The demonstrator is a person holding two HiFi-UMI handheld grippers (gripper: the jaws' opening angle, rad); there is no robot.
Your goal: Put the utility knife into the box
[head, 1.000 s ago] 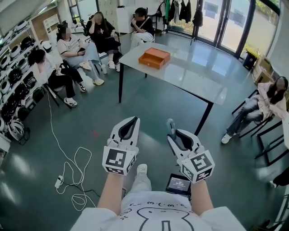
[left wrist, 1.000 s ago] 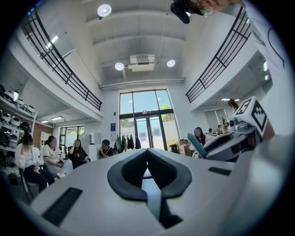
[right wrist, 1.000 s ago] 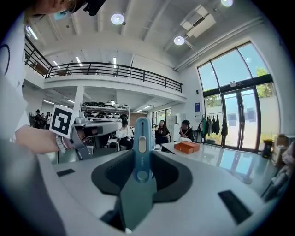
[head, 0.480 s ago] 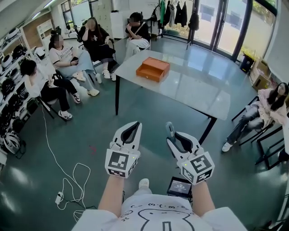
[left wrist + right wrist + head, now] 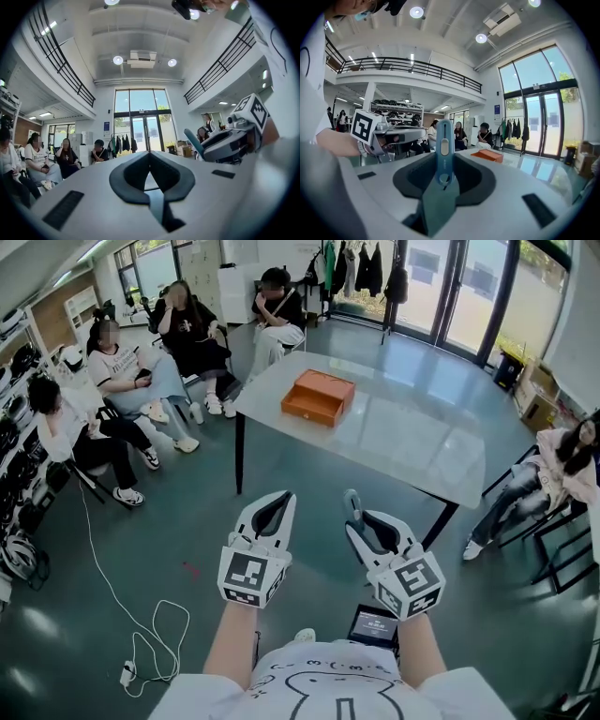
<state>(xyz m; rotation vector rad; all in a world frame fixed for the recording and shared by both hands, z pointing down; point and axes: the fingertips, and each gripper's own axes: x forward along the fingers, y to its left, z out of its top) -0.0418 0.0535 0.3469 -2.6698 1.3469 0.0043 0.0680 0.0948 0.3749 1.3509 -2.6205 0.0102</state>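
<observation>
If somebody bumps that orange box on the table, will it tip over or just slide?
Probably slide. The orange box looks low and wide and sits flat, so tipping seems unlikely. The table has a smooth, shiny top, so even a gentle push might send the box skidding. It seems stiff rather than floppy, but I can't tell how heavy it is.

The head camera looks forward and steeply down, with the left gripper (image 5: 279,498) and right gripper (image 5: 359,517) near, and the table (image 5: 403,427) and box (image 5: 319,397) far. Each gripper camera sits close behind its own jaws, tilted up toward the ceiling. The left one faces the doors (image 5: 140,136) and sees the right gripper at its right. The right one sees the left gripper at its left. All three views share the doors and the seated people (image 5: 122,371).
</observation>
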